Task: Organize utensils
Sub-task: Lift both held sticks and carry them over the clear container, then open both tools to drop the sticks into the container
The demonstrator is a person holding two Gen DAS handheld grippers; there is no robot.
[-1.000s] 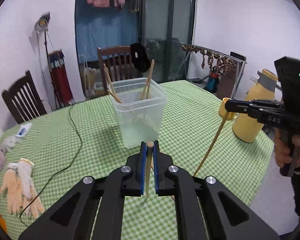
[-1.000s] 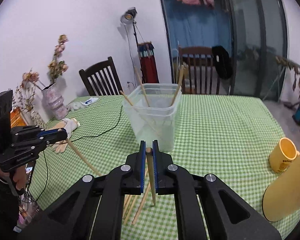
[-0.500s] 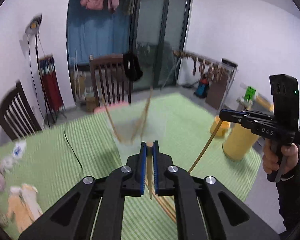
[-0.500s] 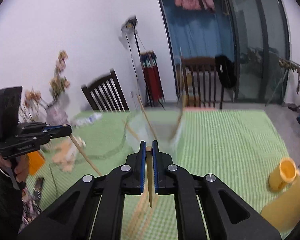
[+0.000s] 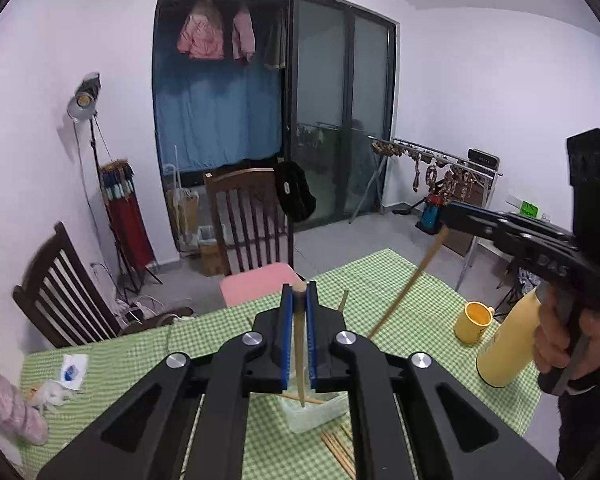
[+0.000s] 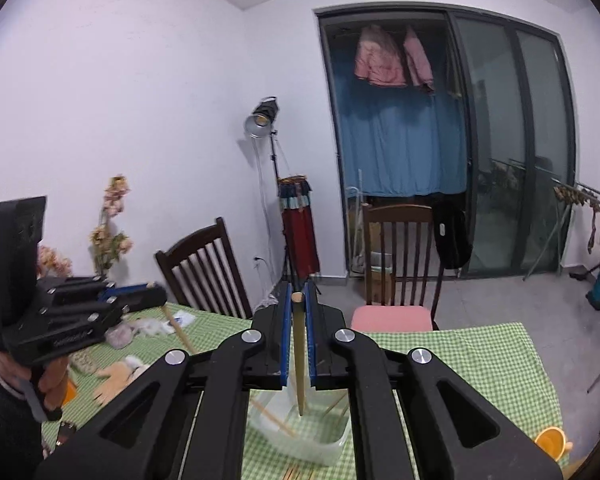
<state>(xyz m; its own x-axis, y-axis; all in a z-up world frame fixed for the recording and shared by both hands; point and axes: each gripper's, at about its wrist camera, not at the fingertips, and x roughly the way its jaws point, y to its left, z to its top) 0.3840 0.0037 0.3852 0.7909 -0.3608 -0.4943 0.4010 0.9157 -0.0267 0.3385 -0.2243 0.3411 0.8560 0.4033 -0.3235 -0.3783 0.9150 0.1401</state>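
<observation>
My left gripper (image 5: 299, 292) is shut on a wooden chopstick (image 5: 299, 352) that hangs point down over the clear plastic container (image 5: 320, 412). My right gripper (image 6: 298, 298) is shut on another chopstick (image 6: 299, 364), also point down above the container (image 6: 312, 436). The container holds a few chopsticks leaning on its walls. Several loose chopsticks (image 5: 340, 452) lie on the green checked tablecloth (image 5: 400, 304) in front of it. Each gripper shows in the other's view: the right one (image 5: 450, 216) at right, the left one (image 6: 156, 292) at left.
A yellow mug (image 5: 474, 322) and a tall yellow flask (image 5: 508, 344) stand at the table's right. Gloves (image 6: 116, 376), tissues (image 5: 66, 376) and a vase of dried flowers (image 6: 108, 232) sit at the left. Wooden chairs (image 5: 252, 224) stand behind the table.
Both grippers have risen and moved forward over the container, each still holding its chopstick; the container has gone from ahead to directly below the fingers.
</observation>
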